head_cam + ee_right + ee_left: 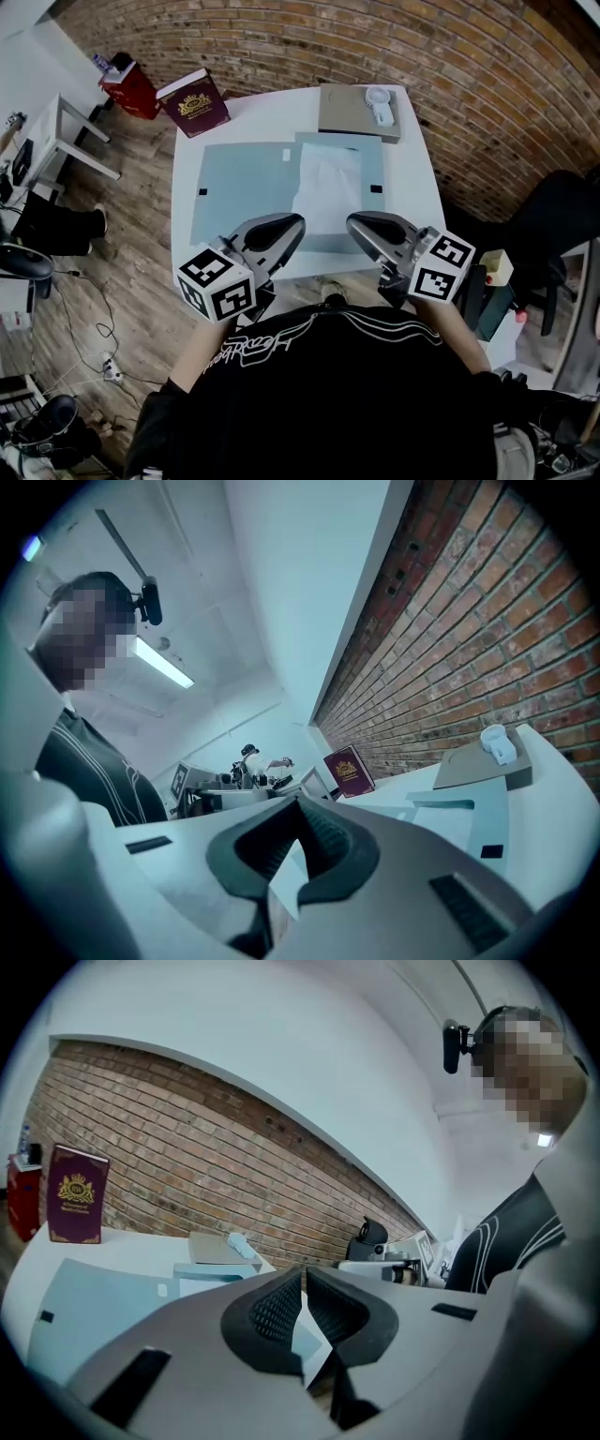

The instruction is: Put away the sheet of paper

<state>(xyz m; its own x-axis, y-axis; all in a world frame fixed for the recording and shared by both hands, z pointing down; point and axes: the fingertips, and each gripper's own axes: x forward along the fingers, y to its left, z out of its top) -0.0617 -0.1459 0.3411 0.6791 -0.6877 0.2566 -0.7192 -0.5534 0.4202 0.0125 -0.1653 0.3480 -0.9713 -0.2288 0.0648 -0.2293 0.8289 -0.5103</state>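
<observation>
At the lower middle of the head view, the left gripper [296, 225] and the right gripper [354, 225] point up-frame side by side over the near edge of the white table [412, 178]. Each has its jaws closed, and in each gripper's own view a white corner of the sheet of paper [328, 186] shows pinched between the pads. The sheet lies at the frame's centre, on the right half of a pale blue folder [239, 183] spread flat on the table. At upper middle a grey pad [347, 112] carries a small white object [380, 105]. At upper left a dark red book [195, 105] stands at the table's corner.
</observation>
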